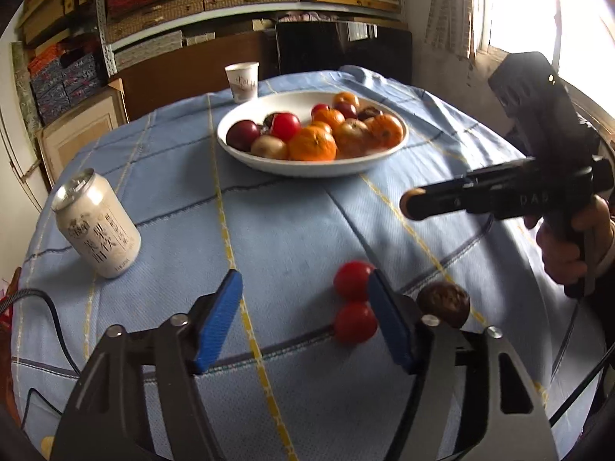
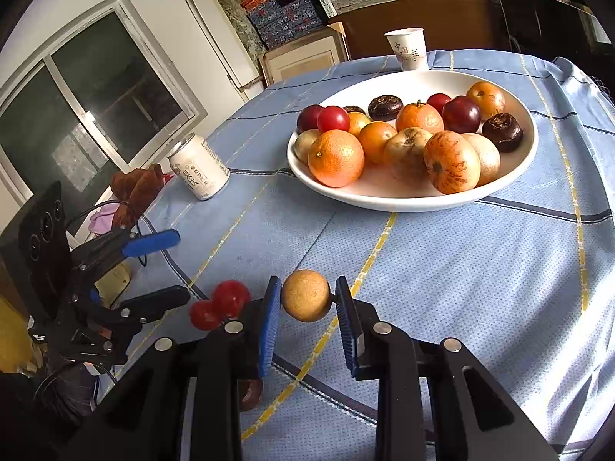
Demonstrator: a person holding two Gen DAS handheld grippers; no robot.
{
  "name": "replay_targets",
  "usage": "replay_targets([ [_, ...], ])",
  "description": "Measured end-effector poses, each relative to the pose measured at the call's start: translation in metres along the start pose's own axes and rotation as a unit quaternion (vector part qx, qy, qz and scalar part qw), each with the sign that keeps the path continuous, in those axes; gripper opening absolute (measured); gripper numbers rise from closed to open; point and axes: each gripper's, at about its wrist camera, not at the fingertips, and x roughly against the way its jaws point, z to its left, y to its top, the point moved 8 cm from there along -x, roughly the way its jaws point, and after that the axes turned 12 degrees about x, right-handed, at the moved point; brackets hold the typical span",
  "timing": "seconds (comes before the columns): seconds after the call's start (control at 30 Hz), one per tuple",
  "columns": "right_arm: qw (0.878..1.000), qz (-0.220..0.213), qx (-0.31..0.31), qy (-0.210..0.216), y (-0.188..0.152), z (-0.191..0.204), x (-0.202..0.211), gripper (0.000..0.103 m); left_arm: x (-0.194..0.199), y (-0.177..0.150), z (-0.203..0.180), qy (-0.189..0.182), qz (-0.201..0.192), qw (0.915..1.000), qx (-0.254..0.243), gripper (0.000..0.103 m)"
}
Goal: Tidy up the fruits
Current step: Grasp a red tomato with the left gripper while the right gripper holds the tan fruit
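Jaws of the right gripper [image 2: 305, 299] pinch a small tan fruit [image 2: 305, 295] above the desk [image 2: 461, 269], short of the white bowl [image 2: 384, 199]; carry it level and release low among the fruit. Left gripper [image 1: 303, 307] stands half-open, empty, beside two red fruits [image 1: 353, 296].

A: Fruit status?
B: White bowl [image 2: 526, 153] w/ oranges, red plums, brownish apples, dark chestnut-like ones, heaped.
A: Loose ones?
B: 2 red tomatoes [image 1: 353, 303] touching on the blue cloth; dark brown fruit [image 1: 444, 303] just beside; small tan round fruit [image 2: 305, 295] off the cloth, between blue pads.
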Motion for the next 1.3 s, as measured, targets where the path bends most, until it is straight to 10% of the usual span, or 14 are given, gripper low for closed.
replay_targets([
  [0.53,1.000,0.006,-0.001,-0.003,0.003,-0.006,-0.004,0.029,-0.017,-0.033,-0.029,-0.027,0.061,0.9958,-0.062,0.062],
  [1.3,1.000,0.005,0.003,-0.007,0.003,-0.007,-0.006,0.029,-0.020,-0.036,-0.031,-0.050,0.077,0.9946,-0.049,0.026],
])
